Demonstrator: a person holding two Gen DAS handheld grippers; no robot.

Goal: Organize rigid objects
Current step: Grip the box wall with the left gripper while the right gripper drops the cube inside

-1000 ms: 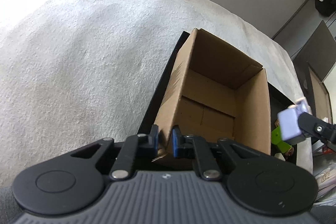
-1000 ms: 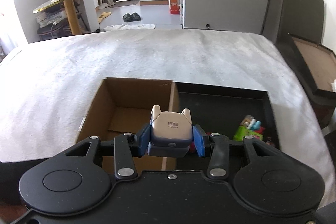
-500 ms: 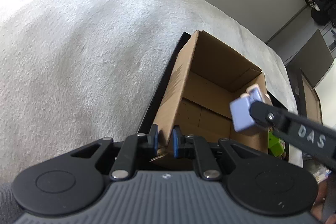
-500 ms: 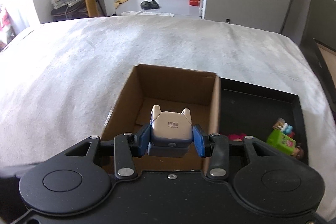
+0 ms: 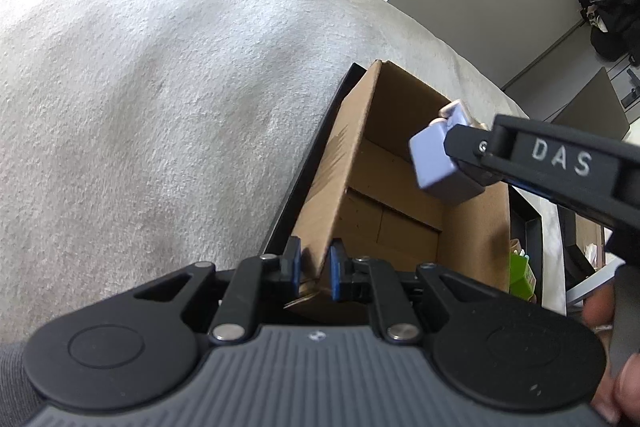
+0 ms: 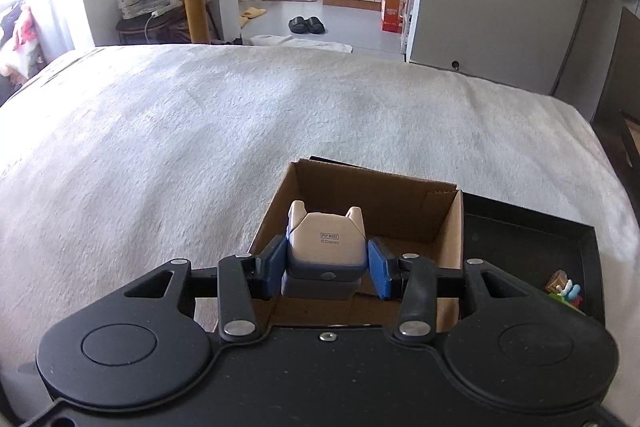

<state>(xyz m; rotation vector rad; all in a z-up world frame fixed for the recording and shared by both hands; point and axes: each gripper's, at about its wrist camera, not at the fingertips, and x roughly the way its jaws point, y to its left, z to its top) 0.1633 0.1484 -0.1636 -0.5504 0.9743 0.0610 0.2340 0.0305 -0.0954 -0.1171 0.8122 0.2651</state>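
An open cardboard box (image 5: 392, 195) stands in a black tray (image 6: 528, 239) on a white blanket. My left gripper (image 5: 314, 269) is shut on the box's near-left corner wall. My right gripper (image 6: 326, 269) is shut on a lavender and cream toy figure (image 6: 324, 247) and holds it above the box opening (image 6: 368, 223). In the left wrist view the toy figure (image 5: 440, 159) hangs over the box's right half, with the right gripper's finger behind it. The box looks empty inside.
Small coloured toys (image 6: 564, 291) lie in the tray's right part; a green one (image 5: 520, 273) shows beside the box. The white blanket (image 6: 200, 131) spreads left and beyond. A dark board and frames stand at the far right.
My right gripper has carried the toy figure leftward from over the tray to above the box opening. My left gripper has kept its hold on the box corner.
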